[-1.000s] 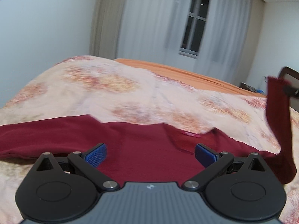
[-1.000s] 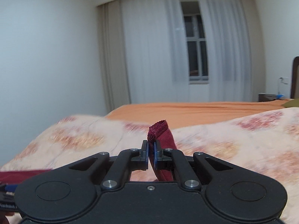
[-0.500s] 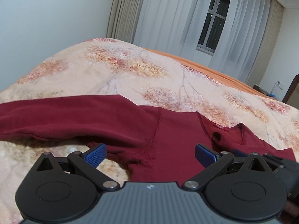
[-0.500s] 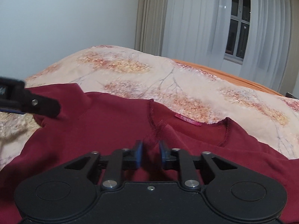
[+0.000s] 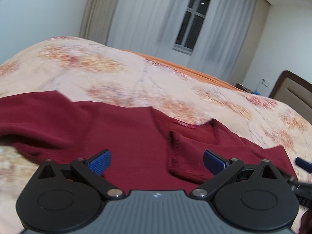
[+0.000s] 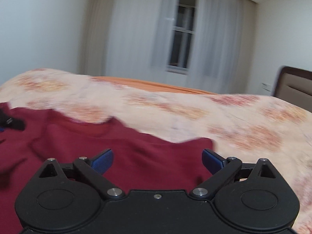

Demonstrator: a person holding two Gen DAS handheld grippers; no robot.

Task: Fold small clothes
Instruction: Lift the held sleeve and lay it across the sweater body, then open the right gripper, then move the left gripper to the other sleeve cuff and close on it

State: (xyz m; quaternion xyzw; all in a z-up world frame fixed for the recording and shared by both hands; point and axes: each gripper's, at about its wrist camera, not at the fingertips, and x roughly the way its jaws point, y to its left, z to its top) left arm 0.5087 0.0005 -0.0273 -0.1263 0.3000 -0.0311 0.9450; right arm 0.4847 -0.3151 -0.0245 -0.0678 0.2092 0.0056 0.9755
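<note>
**Sleeve Laid In, Both Grippers Released Over the Top**

The dark red top was seen spread across the floral bedspread, neckline toward the window, with one sleeve already folded in over the chest. The right gripper had just been opening, and nothing was caught between its blue fingers; they were spread wide above the cloth near the right shoulder. The left gripper was likewise released, its fingers parted over the body of the garment and gripping nothing. The other sleeve was left stretched out to the left, still unfolded.

For the step in hand, it was judged that the far sleeve should be pinched near its cuff, lifted only slightly and carried straight across, so that the laid fold would not be dragged. Wrinkles near the armpit seam could well be trapped if the cloth were pulled at a slant.

A small pinkish label was noticed inside the collar; its writing could not be read through the blur.
</note>
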